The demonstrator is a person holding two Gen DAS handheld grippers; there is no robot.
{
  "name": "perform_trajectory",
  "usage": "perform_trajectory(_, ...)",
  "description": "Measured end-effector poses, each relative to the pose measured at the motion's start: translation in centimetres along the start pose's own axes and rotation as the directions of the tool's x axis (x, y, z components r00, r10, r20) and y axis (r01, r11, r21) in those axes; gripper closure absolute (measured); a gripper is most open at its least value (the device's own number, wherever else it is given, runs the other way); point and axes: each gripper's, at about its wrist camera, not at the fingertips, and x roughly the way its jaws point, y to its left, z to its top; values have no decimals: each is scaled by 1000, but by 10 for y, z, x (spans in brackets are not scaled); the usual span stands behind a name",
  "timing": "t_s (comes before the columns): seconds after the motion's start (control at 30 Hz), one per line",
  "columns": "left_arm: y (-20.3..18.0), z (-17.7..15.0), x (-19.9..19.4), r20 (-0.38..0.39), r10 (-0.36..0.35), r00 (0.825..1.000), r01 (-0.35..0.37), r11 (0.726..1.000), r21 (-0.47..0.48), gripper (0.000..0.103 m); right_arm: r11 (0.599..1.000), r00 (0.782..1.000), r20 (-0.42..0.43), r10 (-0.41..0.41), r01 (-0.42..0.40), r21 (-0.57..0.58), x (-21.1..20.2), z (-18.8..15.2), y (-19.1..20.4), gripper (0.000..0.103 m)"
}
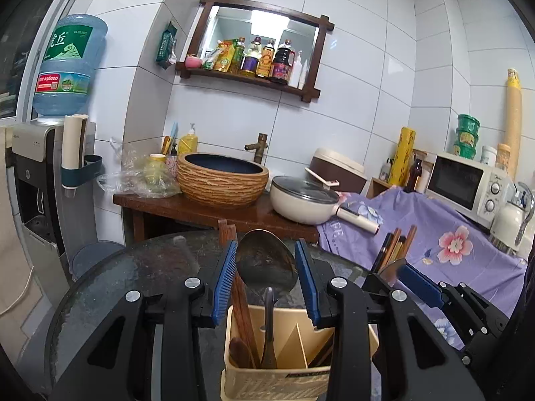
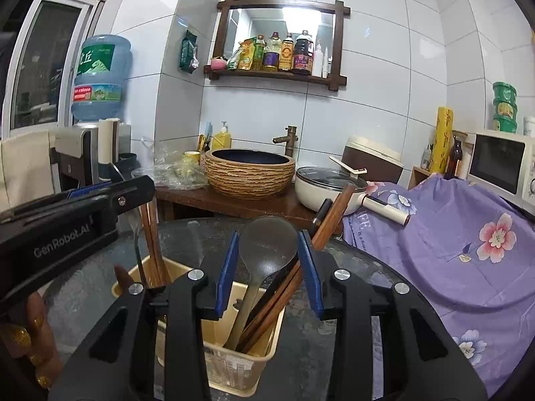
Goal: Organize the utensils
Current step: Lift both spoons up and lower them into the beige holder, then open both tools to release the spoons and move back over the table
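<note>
A beige plastic utensil holder point(image 1: 301, 381) stands on a round dark glass table point(image 1: 140, 267); it also shows in the right wrist view point(image 2: 234, 367). In the left wrist view a dark metal spoon point(image 1: 265, 260) and brown chopsticks point(image 1: 245, 317) stand upright in it, between the fingers of my open left gripper point(image 1: 265, 280). In the right wrist view a grey ladle-like spoon point(image 2: 267, 244) and several chopsticks point(image 2: 331, 220) lean in another compartment, between the fingers of my open right gripper point(image 2: 269, 270). Neither gripper's pads touch the utensils.
Behind the table is a wooden counter with a woven basin point(image 1: 222, 178) and a lidded white pan point(image 1: 304, 200). A purple flowered cloth point(image 1: 451, 244) covers the surface to the right, with a microwave point(image 1: 468, 183). A water dispenser point(image 1: 50, 167) stands left.
</note>
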Motion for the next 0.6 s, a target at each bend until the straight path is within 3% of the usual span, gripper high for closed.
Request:
perform_trajectory(0.33, 8, -13, -2, -42, 6, 999, -5, 1000, 26, 67, 997, 999, -20, 26, -27, -72, -4, -20, 12, 65)
perform_trajectory(0.4, 9, -12, -5, -42, 4, 999, -3, 1000, 30, 59, 996, 1000, -15, 25, -26, -81, -7, -21, 11, 64)
perform_trajectory(0.47, 10, -12, -10, -35, 0, 999, 1, 1000, 31, 50, 996, 999, -14, 33, -34, -83, -11, -22, 10, 53)
perform_trajectory(0.6, 15, -15, -25, -22, -4, 1000, 5, 999, 32, 38, 996, 999, 5, 53, -53, -73, -28, -24, 6, 46)
